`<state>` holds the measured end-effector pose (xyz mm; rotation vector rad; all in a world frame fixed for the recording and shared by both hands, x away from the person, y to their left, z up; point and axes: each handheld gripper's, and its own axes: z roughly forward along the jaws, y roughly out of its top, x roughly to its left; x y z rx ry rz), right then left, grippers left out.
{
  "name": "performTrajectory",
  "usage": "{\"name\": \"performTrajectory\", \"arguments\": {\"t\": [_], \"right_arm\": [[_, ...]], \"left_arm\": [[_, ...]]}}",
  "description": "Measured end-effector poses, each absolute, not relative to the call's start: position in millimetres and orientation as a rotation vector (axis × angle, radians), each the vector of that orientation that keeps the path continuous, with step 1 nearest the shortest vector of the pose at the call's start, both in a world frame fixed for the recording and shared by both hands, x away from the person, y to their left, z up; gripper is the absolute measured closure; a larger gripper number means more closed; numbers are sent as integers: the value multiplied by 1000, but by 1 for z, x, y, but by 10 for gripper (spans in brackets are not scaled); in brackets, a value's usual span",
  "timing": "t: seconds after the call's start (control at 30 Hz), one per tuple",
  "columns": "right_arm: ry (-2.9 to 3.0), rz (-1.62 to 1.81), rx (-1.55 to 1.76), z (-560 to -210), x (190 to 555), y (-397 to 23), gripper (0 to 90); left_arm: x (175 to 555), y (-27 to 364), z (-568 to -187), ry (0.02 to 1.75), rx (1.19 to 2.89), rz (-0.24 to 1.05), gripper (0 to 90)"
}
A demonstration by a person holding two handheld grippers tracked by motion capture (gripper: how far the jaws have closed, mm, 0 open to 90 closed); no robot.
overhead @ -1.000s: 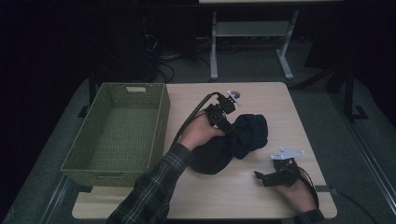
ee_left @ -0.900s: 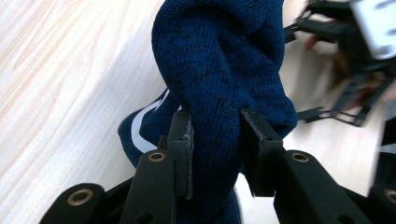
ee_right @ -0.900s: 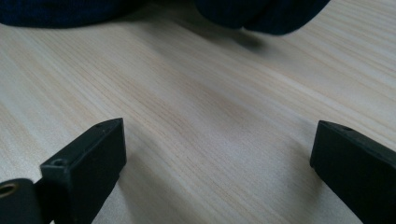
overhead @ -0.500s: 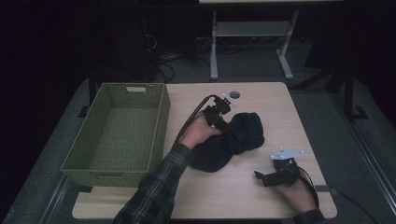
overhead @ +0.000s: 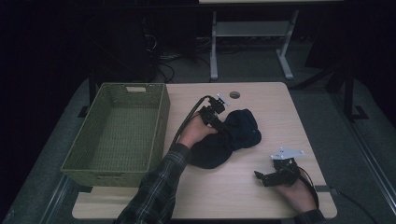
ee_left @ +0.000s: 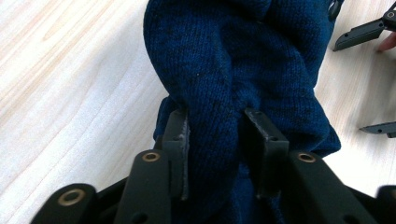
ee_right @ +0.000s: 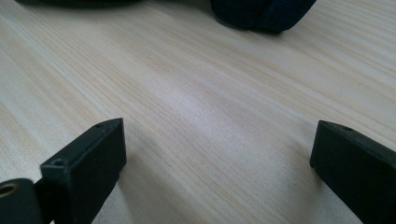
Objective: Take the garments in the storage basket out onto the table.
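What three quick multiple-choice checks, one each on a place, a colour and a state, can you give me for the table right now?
1. Where does the woven basket stand?
A. At the left end of the table
B. On the floor behind the table
C. On top of the knitted garment

2. What colour is the knitted garment?
A. Red
B. Dark blue
C. White

3. How does the right gripper stand?
A. Clamped on the garment
B. Jaws apart, nothing between them
C. Inside the basket

Answers:
1 A: the high view shows the basket on the tabletop's left end.
2 B: the left gripper view shows dark blue knit, with a fold of it between the jaws of the left gripper, which have just been opening.
3 B: the right gripper view shows bare wood between its spread jaws.
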<state>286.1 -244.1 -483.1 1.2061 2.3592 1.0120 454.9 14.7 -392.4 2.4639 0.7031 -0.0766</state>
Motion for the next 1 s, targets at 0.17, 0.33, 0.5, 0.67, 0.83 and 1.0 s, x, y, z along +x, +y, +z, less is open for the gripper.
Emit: {"name": "performTrajectory", "arguments": {"t": [0.17, 0.33, 0.5, 0.67, 0.83, 1.0], "right_arm": [[2361, 1008, 1209, -483, 286, -244, 31], [2362, 1006, 1207, -483, 286, -244, 31], [2362, 1004, 1205, -483, 286, -244, 31], [2362, 1006, 1205, -483, 286, -244, 31], [2361, 1006, 1205, -483, 286, -244, 31], [2362, 1005, 1204, -483, 286, -244, 32]], "left_arm": [[448, 18, -378, 683, 2450, -24, 456], [441, 26, -357, 661, 2439, 60, 366], [431, 36, -339, 648, 2423, 114, 354], [415, 46, -331, 634, 2449, 115, 579], [398, 57, -335, 646, 2440, 97, 783], [383, 65, -347, 679, 2457, 103, 899]]}}
